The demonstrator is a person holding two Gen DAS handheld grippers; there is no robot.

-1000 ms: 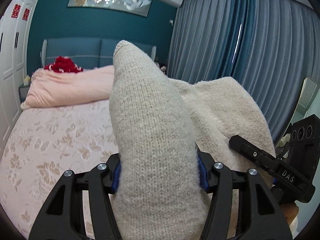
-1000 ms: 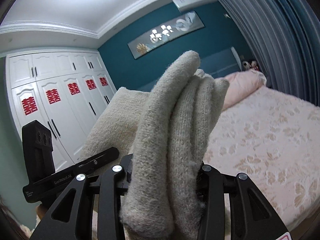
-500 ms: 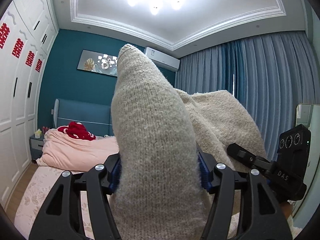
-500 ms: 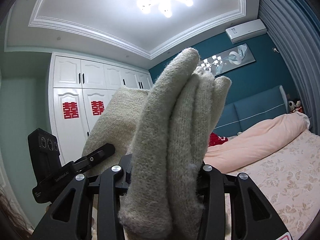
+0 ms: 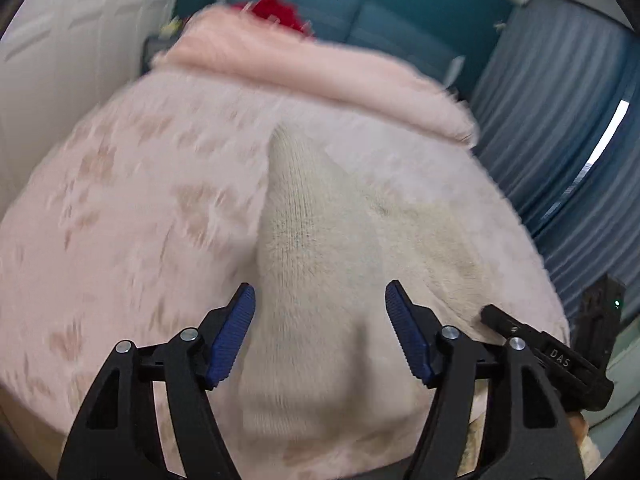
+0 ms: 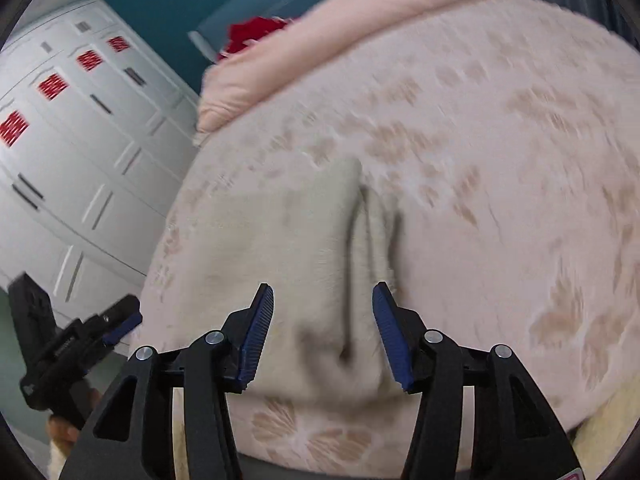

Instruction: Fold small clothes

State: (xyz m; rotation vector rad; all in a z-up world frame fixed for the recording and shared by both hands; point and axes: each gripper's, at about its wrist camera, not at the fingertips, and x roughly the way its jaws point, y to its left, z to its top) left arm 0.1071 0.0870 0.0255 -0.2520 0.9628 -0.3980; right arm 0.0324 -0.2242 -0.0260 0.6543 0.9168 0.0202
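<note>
A cream knitted garment (image 5: 320, 248) lies on the pink flowered bedspread (image 5: 120, 220). My left gripper (image 5: 320, 300) is open, its blue pads (image 5: 232, 336) either side of the garment's near end and apart from it. In the right wrist view the same garment (image 6: 280, 240) lies bunched with lengthwise folds on the bedspread (image 6: 500, 200). My right gripper (image 6: 323, 300) is open above its near edge, holding nothing. The other gripper shows at the side of each view (image 5: 560, 360) (image 6: 72, 348). Both views are blurred by motion.
A pink duvet (image 5: 300, 72) is heaped at the head of the bed with a red item (image 5: 276, 8) behind it. White wardrobe doors (image 6: 80, 140) stand on the left. Blue curtains (image 5: 560, 120) hang on the right.
Both grippers held the garment up in the air, shut on it. Now they have swung down over the bed, the jaws have opened and the garment lies on the bedspread.
</note>
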